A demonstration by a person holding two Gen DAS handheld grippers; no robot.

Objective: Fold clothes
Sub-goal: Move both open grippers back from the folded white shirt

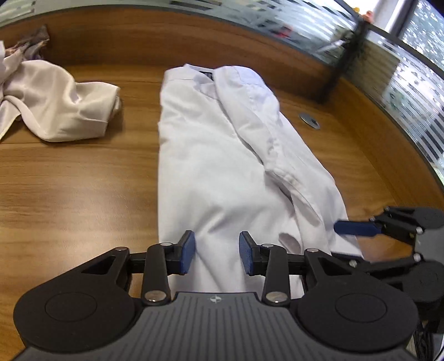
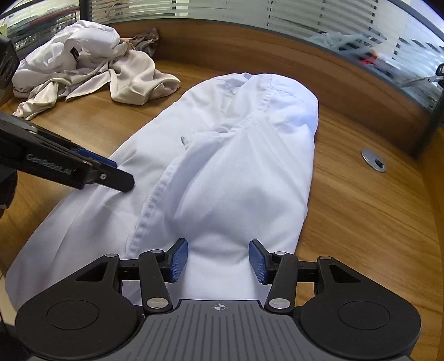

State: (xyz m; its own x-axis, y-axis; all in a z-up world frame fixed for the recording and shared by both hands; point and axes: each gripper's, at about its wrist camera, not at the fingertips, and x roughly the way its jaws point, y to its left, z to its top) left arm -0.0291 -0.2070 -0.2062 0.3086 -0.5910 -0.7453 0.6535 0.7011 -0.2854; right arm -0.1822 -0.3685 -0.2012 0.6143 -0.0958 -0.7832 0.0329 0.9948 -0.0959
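A white shirt lies lengthwise on the wooden table, folded into a long narrow strip with the collar at the far end. My left gripper stands open over the shirt's near hem, and flat cloth shows between its blue pads. In the right wrist view the shirt humps up just ahead of my right gripper, which is open with a ridge of cloth between its pads. The left gripper reaches onto the shirt's left edge there. One right blue finger shows at the shirt's right edge.
A heap of crumpled cream and white clothes lies at the far left of the table. A round metal cable grommet is set in the wood to the right of the shirt. A raised wooden ledge and glass partition bound the far side.
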